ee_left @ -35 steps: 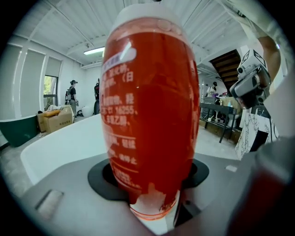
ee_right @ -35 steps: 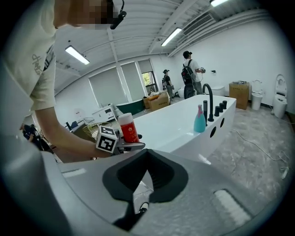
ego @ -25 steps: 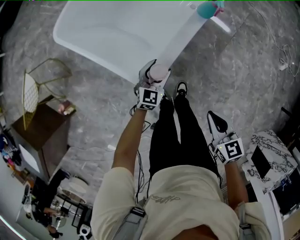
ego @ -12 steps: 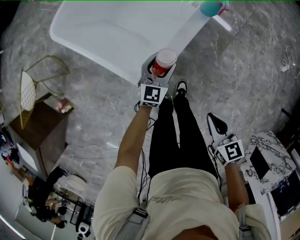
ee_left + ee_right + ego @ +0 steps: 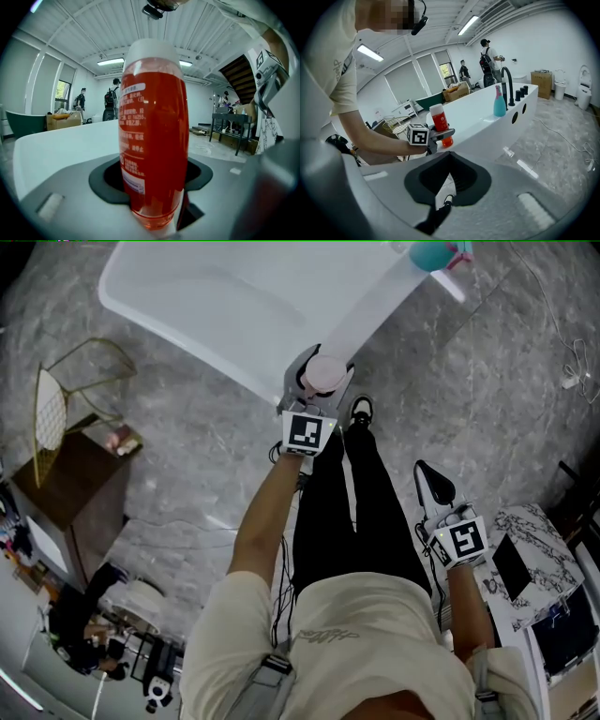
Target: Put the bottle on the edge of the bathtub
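One bottle [image 5: 323, 374], now upright, perhaps touching bathtub [image 5: 362, 317]

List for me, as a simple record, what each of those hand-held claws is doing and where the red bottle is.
Left gripper: closed on the red bottle, holding it upright
Red bottle: white cap, at the near rim of the bathtub; whether it touches the rim cannot be told
Right gripper: down at the person's side, jaws together, nothing between them
Bathtub: white, on a grey marbled floor
Far end of rim: teal bottle beside a dark tap
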Demonstrator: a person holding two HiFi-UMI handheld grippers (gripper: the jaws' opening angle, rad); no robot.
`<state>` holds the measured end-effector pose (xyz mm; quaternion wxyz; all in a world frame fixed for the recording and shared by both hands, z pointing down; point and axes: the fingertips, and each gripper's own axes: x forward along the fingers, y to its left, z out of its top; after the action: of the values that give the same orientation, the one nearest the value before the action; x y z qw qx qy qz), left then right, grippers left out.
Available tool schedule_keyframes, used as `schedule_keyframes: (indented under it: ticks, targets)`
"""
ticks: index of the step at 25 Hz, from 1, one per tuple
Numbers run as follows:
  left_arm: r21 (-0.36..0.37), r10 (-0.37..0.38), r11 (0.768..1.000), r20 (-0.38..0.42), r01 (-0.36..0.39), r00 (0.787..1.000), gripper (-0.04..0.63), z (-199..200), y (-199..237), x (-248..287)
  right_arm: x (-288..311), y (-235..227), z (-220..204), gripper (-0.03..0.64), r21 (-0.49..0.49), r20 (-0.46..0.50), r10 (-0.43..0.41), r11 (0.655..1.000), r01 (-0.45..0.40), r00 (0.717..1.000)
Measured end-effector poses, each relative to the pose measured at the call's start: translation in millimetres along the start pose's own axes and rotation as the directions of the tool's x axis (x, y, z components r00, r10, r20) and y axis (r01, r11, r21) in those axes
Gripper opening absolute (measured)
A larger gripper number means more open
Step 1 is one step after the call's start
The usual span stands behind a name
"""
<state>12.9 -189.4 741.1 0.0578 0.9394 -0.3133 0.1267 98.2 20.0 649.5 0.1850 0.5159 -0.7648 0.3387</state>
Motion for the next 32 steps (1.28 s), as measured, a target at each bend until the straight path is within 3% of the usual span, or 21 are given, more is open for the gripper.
schedule_keyframes:
  ticks: [5,14,16,19,26,32]
  targets:
    - [0.066,-0.011,0.998,-0.062,0.015,0.998,0.304,-9,-9,-9,3,8,2,0.002,-0.005,0.010,0.015,1.000,-0.015,1.000]
    - [0.111,0.000,0.994,-0.137,0.015,0.991,0.314,-16,-10,-4,3,13,9,0.002,-0.016,0.036,0.021,1.000,-0.020,0.999]
    - [0.114,0.008,0.993,-0.164,0.011,0.986,0.372,-16,-8,-7,4,15,14,0.002,-0.017,0.046,0.023,1.000,-0.022,0.999]
    - [0.111,0.008,0.994,-0.186,0.013,0.983,0.396,-17,-8,-12,4,17,20,0.002,-0.012,0.060,0.029,1.000,-0.029,0.998]
    - [0.042,0.034,0.999,-0.217,-0.025,0.976,0.416,-12,-8,-51,2,23,36,0.002,-0.032,0.098,0.043,0.999,-0.040,0.994]
    - [-0.064,0.042,0.996,-0.240,-0.059,0.970,0.393,12,-20,-110,-5,33,79,0.002,-0.083,0.176,0.064,0.995,-0.050,0.982]
